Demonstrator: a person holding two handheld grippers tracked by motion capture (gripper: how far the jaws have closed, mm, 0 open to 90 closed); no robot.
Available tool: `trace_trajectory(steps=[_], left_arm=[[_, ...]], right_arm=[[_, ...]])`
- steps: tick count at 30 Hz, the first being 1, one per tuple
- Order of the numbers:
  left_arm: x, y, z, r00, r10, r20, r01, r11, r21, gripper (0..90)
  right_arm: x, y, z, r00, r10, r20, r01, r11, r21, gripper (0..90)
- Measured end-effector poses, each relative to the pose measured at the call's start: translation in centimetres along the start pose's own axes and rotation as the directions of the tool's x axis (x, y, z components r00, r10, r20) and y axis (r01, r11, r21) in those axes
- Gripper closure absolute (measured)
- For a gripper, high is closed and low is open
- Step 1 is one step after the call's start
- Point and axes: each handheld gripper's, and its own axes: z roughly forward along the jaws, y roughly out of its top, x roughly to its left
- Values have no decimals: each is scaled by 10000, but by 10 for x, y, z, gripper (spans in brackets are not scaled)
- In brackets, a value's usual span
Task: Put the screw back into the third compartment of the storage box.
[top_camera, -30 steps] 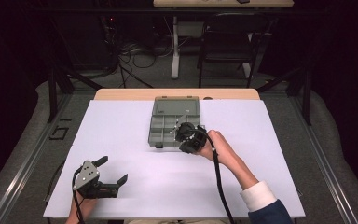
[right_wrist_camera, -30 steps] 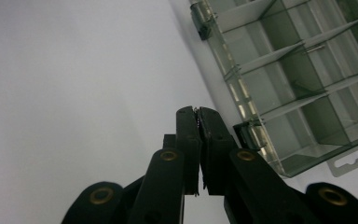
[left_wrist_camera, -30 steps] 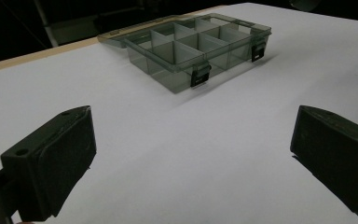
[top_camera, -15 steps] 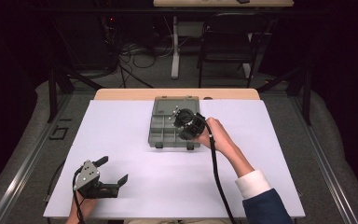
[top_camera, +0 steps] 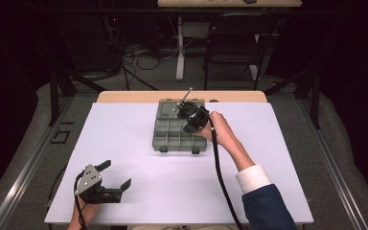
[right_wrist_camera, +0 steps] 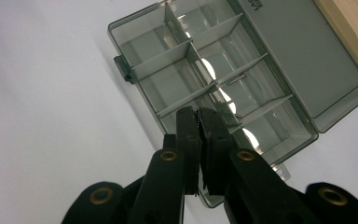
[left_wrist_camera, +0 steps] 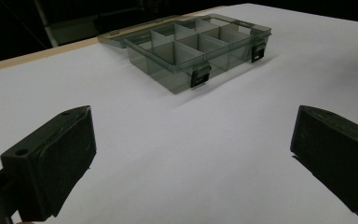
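Note:
A smoky grey compartment box [top_camera: 172, 139] lies on the white table cover, its lid [top_camera: 168, 109] swung open flat at the far side. My right gripper [top_camera: 184, 112] hovers over the box's far right part with its jaws pressed together. In the right gripper view the shut right gripper [right_wrist_camera: 198, 112] points down over the empty compartments of the box [right_wrist_camera: 168, 79], and I cannot make out anything between the tips. My left gripper [top_camera: 118, 173] rests near the table's front left, open and holding nothing. From the left gripper [left_wrist_camera: 193, 154] the box [left_wrist_camera: 196, 46] stands well ahead.
The white cover [top_camera: 124, 143] spans the table, with a wooden strip [top_camera: 124, 97] at the far edge. A chair [top_camera: 232, 43] and floor cables [top_camera: 139, 52] lie beyond the table. The right gripper's black cable [top_camera: 218, 167] trails along the forearm.
My right gripper has moved from the box's near right edge farther away and up over the box. The left gripper has stayed put.

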Motion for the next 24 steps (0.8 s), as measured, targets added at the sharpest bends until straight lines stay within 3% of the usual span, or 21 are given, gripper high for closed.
trace_trajectory(steps=[16, 24], left_arm=[[0, 0, 0, 10000, 35, 14, -35, 10000, 3, 1], [0, 0, 0, 10000, 35, 9, -35, 10000, 41, 0]], right_arm=[[-22, 14, 26, 9958, 597, 695, -618, 9977, 284, 877], [-35, 17, 39, 9924, 987, 735, -1021, 9939, 429, 875]])
